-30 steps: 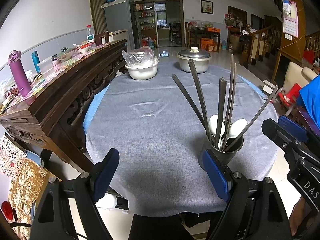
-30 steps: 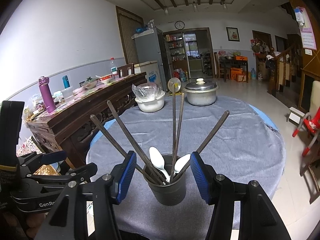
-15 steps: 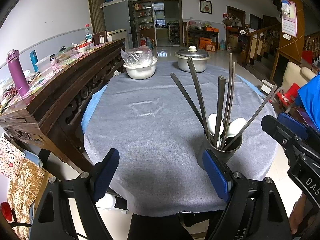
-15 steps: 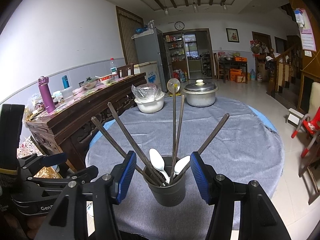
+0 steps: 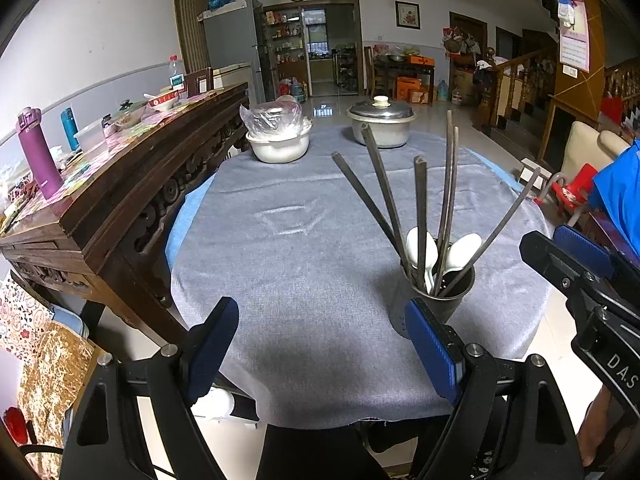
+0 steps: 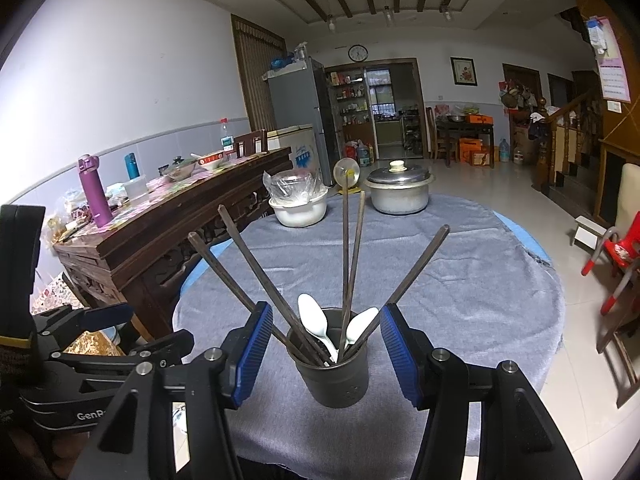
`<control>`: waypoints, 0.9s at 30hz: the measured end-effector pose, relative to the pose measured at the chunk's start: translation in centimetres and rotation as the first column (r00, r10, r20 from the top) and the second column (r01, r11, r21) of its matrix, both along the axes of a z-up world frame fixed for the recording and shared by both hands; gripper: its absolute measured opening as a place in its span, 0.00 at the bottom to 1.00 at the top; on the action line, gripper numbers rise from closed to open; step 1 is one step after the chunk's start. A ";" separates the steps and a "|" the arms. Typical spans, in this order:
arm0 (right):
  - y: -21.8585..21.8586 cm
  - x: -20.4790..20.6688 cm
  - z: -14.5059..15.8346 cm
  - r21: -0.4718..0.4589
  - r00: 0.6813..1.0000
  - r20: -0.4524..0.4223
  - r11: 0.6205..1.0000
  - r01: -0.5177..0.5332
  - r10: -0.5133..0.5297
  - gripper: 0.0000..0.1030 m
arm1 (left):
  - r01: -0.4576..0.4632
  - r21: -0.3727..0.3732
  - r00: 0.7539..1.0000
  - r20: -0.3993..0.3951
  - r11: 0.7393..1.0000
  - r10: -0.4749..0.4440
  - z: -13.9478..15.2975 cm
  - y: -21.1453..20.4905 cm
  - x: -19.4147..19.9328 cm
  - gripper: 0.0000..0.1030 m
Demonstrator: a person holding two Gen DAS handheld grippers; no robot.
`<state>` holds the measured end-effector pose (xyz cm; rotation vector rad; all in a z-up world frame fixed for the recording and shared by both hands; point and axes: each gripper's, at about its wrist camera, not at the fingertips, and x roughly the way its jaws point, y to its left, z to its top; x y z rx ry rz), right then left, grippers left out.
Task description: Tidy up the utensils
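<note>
At the bottom centre of the right wrist view, the right gripper (image 6: 326,350) stands open around a dark cup (image 6: 332,376) of chopsticks (image 6: 256,264) and white spoons (image 6: 316,324); its blue pads flank the cup without touching it. In the left wrist view the left gripper (image 5: 320,350) is spread wide and empty over the grey tablecloth (image 5: 296,248), the cup (image 5: 440,300) just beyond its right-hand pad.
</note>
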<state>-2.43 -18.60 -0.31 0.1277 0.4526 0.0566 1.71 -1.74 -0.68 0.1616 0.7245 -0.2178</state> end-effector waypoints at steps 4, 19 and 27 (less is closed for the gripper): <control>-0.2 -0.6 0.2 0.005 1.000 0.007 1.000 0.003 -0.003 0.60 | 0.003 0.003 1.000 0.010 1.000 -0.003 0.3 -0.1 -0.4 0.83; 0.0 -1.5 0.4 -0.002 1.000 0.011 1.000 -0.005 0.005 0.60 | 0.003 -0.002 1.000 0.025 1.000 -0.003 0.8 0.3 -1.5 0.83; -3.5 0.7 -1.7 0.053 0.996 -0.057 0.996 0.068 -0.064 0.60 | -0.075 -0.112 0.993 -0.104 0.991 0.064 -1.4 3.9 3.4 0.83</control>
